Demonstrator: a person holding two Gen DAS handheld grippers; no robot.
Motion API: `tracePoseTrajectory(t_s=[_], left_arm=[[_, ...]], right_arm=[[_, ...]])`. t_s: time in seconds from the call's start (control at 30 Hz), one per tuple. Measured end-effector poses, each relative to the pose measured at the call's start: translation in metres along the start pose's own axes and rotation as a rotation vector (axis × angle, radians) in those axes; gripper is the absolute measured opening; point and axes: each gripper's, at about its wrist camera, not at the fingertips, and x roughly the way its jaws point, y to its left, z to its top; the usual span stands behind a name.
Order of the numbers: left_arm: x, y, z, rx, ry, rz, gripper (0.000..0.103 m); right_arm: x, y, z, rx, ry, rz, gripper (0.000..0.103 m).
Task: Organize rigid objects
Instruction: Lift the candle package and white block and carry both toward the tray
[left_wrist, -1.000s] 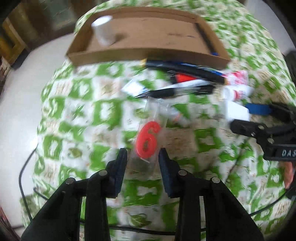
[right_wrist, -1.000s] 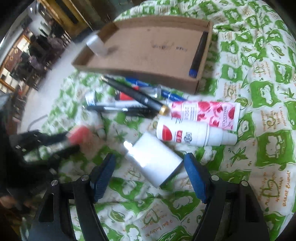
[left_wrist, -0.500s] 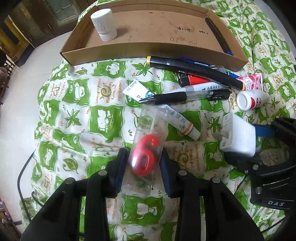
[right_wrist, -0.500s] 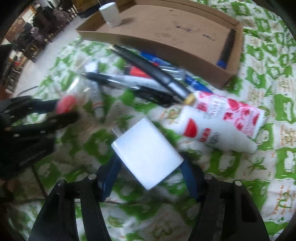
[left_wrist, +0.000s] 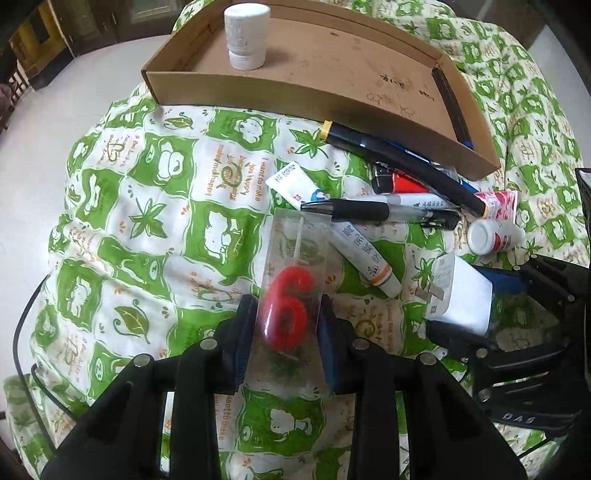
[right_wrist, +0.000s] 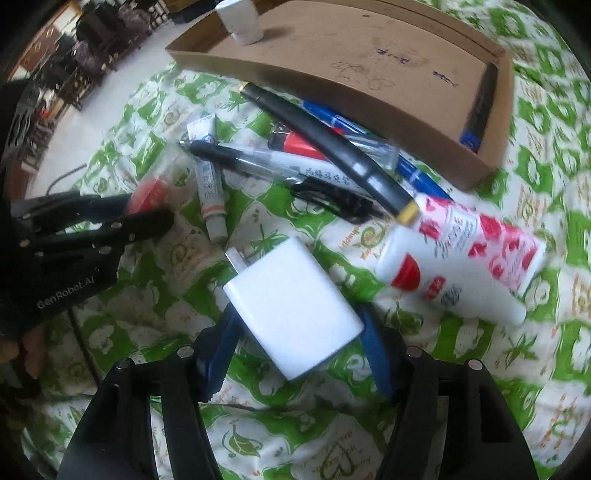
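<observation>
A shallow cardboard tray (left_wrist: 280, 94) sits at the far side of a surface covered by a green-and-white patterned cloth (left_wrist: 122, 206); whether that surface is a bed or a counter cannot be told. Judged from what lies where, sorting has only begun. Inside the tray stand just two things: a small white bottle (left_wrist: 246, 35), upright in the far left corner, and a dark pen with a blue end (right_wrist: 480, 107), lying along the right wall.

Everything else waits on the cloth, just in front of the tray. There is a heap of pens and markers (right_wrist: 325, 155), a red lighter (left_wrist: 397, 181) among them, a thin white ointment tube (left_wrist: 364, 254), a white spray bottle (right_wrist: 439, 280), and a rose-printed tube (right_wrist: 491, 236) touching it.

Two items are being picked up. The left tongs (left_wrist: 286, 332) are closing on a clear flat packet holding a red number-six candle (left_wrist: 288, 314), with both pads against its edges. The right tongs (right_wrist: 299, 343) hold a white plug-in charger (right_wrist: 291, 306) between their blue pads, which are easing apart slightly though the charger looks gripped. Both items sit near the camera, well short of the tray.

Left to do: carry these two across, then clear the heap.
</observation>
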Motion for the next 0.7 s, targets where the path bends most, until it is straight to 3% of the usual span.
tracePoseTrajectory(t_s=[0.23, 0.43, 0.7], left_arm=[[0.010, -0.006, 0.002, 0.012, -0.015, 0.022, 0.028], [0.002, -0.012, -0.002, 0.000, -0.019, 0.012, 0.027], [-0.007, -0.011, -0.005, -0.017, -0.036, 0.007, 0.028]], right_arm=[[0.002, 0.016, 0.007, -0.050, -0.016, -0.042, 0.059], [-0.003, 0.003, -0.003, 0.106, -0.012, 0.145, 0.049], [-0.002, 0.008, -0.003, 0.069, -0.024, 0.120, 0.051]])
